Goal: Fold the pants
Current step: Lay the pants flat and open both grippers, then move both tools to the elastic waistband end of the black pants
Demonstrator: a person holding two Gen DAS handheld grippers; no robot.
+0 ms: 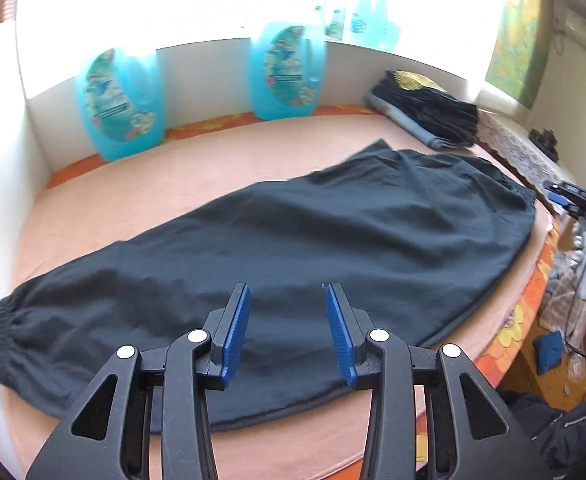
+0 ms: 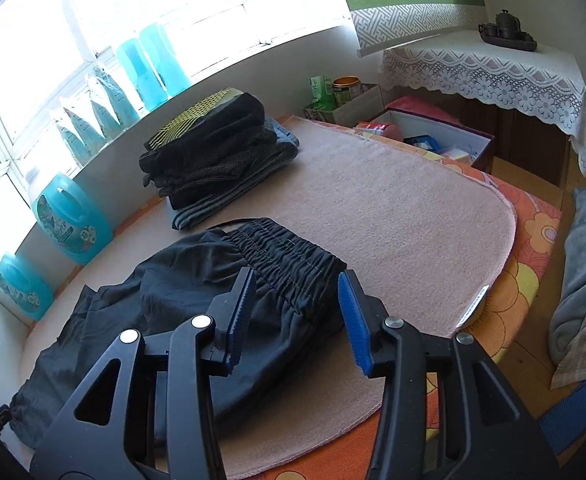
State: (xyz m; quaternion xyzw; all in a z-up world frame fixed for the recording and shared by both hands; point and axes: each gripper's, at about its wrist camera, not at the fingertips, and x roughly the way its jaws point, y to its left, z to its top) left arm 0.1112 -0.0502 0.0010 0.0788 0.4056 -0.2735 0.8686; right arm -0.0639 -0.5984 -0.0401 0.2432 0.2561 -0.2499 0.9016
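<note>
Dark pants (image 1: 293,264) flat; both grippers' jaws apart.

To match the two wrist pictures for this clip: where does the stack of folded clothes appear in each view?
Left wrist: stack of folded clothes lies upper right, at the far end of the table, beyond the dark pants.
Right wrist: the stack lies left of centre, just behind the pants' elastic waistband.
Shared landmark: the blue detergent bottles along the wall below the window.
</note>
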